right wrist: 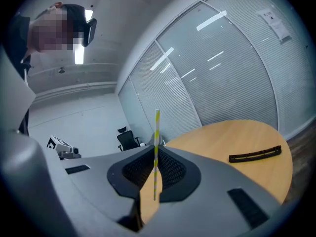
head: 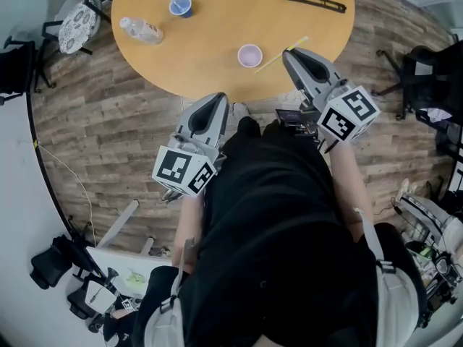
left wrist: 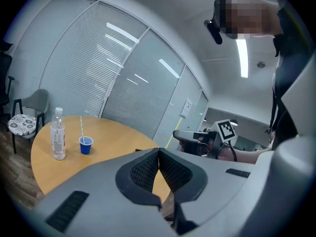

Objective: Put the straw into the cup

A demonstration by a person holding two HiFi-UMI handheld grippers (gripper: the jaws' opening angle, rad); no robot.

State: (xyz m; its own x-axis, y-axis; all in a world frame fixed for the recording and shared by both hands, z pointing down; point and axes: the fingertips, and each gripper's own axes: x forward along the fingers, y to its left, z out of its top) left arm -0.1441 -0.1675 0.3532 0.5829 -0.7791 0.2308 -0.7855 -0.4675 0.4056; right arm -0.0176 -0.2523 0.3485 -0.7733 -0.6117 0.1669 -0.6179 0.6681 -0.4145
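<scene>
Right gripper (head: 291,52): I am holding its fingers clamped on the yellow-striped straw (head: 271,63), slanting above the table (head: 217,27) near its front edge.
Lilac cup (head: 249,55): standing just left of the straw's lower end, seemingly not touching it.
Left gripper (head: 220,98): I am holding it off the table's near edge, jaws pressed together on nothing.
Surroundings: blue cup (head: 180,6) carrying its own straw, bottle (head: 141,30) beside it, and black strip (head: 312,1), all sitting well apart from the lilac cup.
</scene>
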